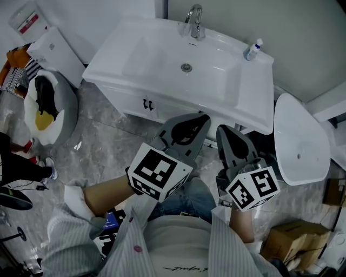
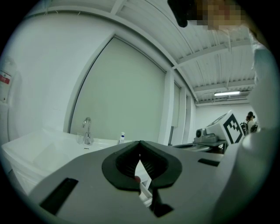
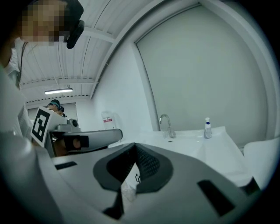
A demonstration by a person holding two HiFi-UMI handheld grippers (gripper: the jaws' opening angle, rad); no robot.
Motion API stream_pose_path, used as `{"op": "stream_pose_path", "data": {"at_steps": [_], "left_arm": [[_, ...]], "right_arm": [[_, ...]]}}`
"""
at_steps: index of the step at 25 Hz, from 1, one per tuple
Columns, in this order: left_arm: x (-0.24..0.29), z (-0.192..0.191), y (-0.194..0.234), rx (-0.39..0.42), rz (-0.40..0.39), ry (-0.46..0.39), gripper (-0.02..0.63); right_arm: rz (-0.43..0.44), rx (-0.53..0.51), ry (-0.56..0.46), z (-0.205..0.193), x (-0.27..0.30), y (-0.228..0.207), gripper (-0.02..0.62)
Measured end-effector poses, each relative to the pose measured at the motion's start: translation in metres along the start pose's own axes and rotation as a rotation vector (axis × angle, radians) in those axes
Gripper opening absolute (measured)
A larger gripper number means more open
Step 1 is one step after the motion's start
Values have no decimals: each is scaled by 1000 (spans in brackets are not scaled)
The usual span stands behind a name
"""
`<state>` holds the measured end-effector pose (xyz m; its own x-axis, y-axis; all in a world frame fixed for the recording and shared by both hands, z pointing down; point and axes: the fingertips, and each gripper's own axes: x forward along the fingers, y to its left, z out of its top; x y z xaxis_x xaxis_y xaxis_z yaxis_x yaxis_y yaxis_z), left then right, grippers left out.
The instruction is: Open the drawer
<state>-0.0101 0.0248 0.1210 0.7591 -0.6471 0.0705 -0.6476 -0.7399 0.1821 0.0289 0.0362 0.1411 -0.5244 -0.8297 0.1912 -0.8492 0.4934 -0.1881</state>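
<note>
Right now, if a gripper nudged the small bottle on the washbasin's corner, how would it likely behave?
Tall and narrow, the bottle probably tips easily. It looks small and plastic, so likely light. Standing near the corner of the glossy washbasin, it could slide off.

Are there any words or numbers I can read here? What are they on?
Nothing reads clearly.
Red-and-white wall sign: too small to read.
Bottle label: too small.
Script print on the shirt: upside down, blurred.
Marker cubes: black-and-white squares, no letters.

White walls (image 1: 108,13), marbled floor (image 1: 102,149) (grey).
</note>
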Motion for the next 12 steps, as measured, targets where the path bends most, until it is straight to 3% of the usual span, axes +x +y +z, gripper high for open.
{"op": "stream_pose_path", "data": {"at_steps": [12], "left_arm": [[8,-14,1,8,-14,44,17]], "right_arm": [[5,5,17,-4,3,-7,8]]}}
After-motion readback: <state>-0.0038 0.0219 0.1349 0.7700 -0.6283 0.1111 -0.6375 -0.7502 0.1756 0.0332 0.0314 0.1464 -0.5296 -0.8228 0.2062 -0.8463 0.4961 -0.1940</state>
